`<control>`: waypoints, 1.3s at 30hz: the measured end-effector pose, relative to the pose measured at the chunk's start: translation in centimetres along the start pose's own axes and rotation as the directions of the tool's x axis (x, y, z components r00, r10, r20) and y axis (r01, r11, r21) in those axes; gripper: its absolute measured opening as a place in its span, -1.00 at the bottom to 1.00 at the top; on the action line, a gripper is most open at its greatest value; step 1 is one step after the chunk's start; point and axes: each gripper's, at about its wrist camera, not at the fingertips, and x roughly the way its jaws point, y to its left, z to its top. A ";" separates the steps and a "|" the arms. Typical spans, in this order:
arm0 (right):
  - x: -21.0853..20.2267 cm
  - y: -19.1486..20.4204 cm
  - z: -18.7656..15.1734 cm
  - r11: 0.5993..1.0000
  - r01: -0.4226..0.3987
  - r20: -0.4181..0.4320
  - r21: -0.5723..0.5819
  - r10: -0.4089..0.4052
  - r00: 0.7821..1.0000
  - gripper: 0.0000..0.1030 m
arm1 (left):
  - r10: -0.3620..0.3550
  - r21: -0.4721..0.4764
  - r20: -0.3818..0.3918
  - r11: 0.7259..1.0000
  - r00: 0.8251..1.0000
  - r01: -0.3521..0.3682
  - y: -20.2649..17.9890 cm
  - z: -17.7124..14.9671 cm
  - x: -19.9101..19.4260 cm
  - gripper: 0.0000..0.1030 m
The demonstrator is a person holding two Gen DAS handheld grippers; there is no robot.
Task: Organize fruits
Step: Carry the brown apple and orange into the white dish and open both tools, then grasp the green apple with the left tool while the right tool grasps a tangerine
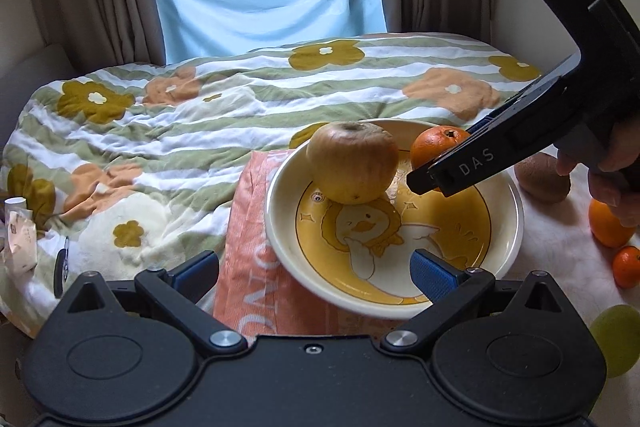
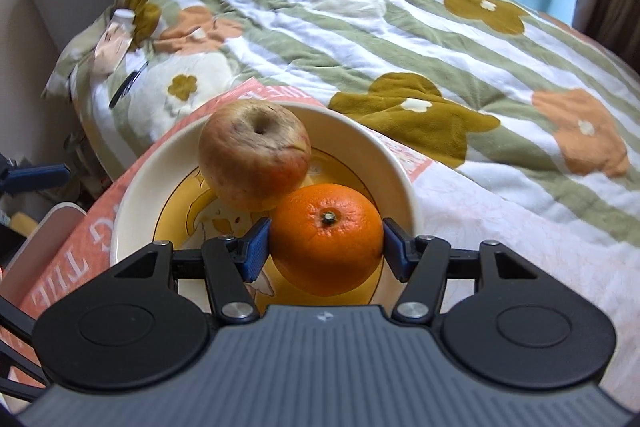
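- The orange point(image 2: 326, 237) sits clamped at its widest girth in the right hand-held gripper point(image 2: 326, 247), over the near right of the duck-printed bowl point(image 2: 400, 163), touching the apple point(image 2: 254, 155).
- It looks firm, round and fairly heavy, its waxy peel likely to roll or slip; side pads across the middle suit it.
- The left hand-held gripper point(image 1: 316, 273) is spread wide and empty, near the bowl's near rim.
- The wrinkled apple probably bruises easily.

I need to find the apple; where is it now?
In both views the apple sits in the duck-print bowl, toward its far side, touching the orange held in the right gripper's jaws.
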 end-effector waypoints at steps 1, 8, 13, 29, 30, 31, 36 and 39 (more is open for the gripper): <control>0.1 0.1 0.0 1.000 0.002 -0.001 -0.010 -0.002 1.000 0.43 | 0.002 -0.005 0.001 1.000 1.000 -0.002 0.0 -0.2 -0.1 1.00; 0.4 0.9 -0.4 0.999 0.037 -0.010 -0.039 -0.038 0.999 0.57 | -0.006 -0.019 0.011 1.000 1.000 0.007 0.4 -0.7 -0.7 1.00; -1.1 1.3 -0.2 0.996 0.082 0.053 -0.039 -0.080 0.995 1.00 | -0.016 -0.005 0.024 1.000 1.000 0.016 0.3 -1.0 -1.5 1.00; -11.1 0.2 -3.8 0.990 0.106 0.135 0.095 -0.118 0.984 1.00 | 0.069 -0.017 0.079 0.998 0.994 -0.068 -0.9 -0.9 -6.9 1.00; -11.9 0.1 -4.4 0.989 0.108 0.136 0.100 -0.121 0.983 1.00 | 0.075 -0.017 0.081 0.997 0.994 -0.074 -1.1 -1.0 -7.4 1.00; -12.8 0.0 -4.9 0.989 0.110 0.137 0.104 -0.123 0.983 1.00 | 0.081 -0.016 0.083 0.997 0.993 -0.080 -1.3 -1.1 -7.8 1.00; -17.0 -0.3 -7.8 0.984 0.123 0.142 0.131 -0.142 0.980 1.00 | 0.104 -0.017 0.091 0.995 0.990 -0.102 -2.9 -1.5 -10.5 1.00; -19.5 -0.7 -9.7 0.978 0.137 0.146 0.155 -0.160 0.976 1.00 | 0.108 -0.023 0.100 0.994 0.989 -0.106 -4.0 -2.0 -12.3 1.00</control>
